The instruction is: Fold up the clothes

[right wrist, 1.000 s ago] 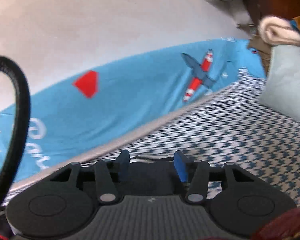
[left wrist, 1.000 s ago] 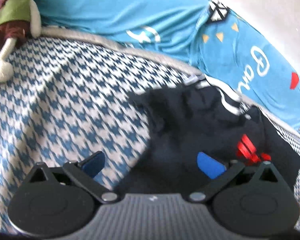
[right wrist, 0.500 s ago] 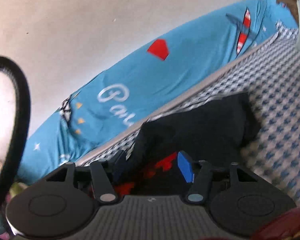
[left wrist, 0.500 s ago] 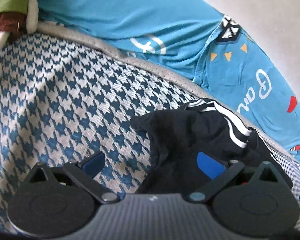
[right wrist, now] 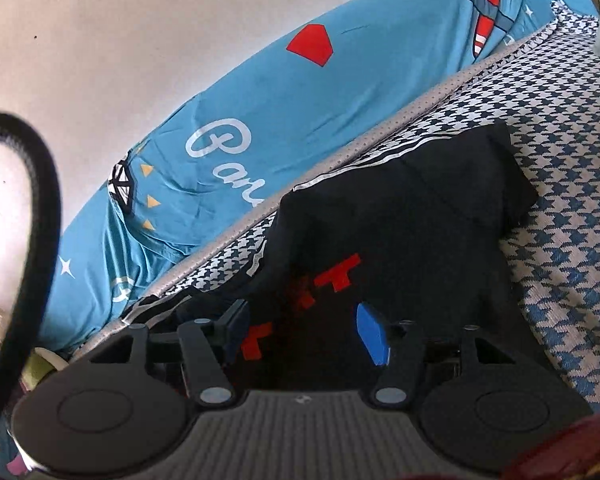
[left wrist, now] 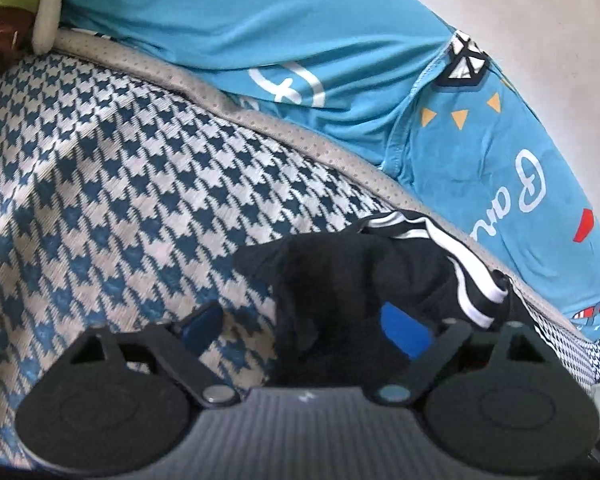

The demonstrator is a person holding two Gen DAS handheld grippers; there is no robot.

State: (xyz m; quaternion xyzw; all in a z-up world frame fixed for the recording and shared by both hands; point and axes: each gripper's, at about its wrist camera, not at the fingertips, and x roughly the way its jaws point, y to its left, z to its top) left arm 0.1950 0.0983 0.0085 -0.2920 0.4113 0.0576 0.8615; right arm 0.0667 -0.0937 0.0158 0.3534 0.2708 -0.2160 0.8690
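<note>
Meanwhile black garment (right wrist: 420, 208) bunched near mattress edge (left wrist: 300, 136); houndstooth clear leftward

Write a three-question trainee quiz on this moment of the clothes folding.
1. True or false: the black garment is folded flat.
2. What surface does it lie on? A) wooden floor B) houndstooth mat C) glass table
3. Which colour are the stripes along the garment's edge?

Key: 1 false, it lies crumpled, with cloth between the fingers of the left gripper, whose jaws are closing, and of the right gripper. 2 B. 3 white.
</note>
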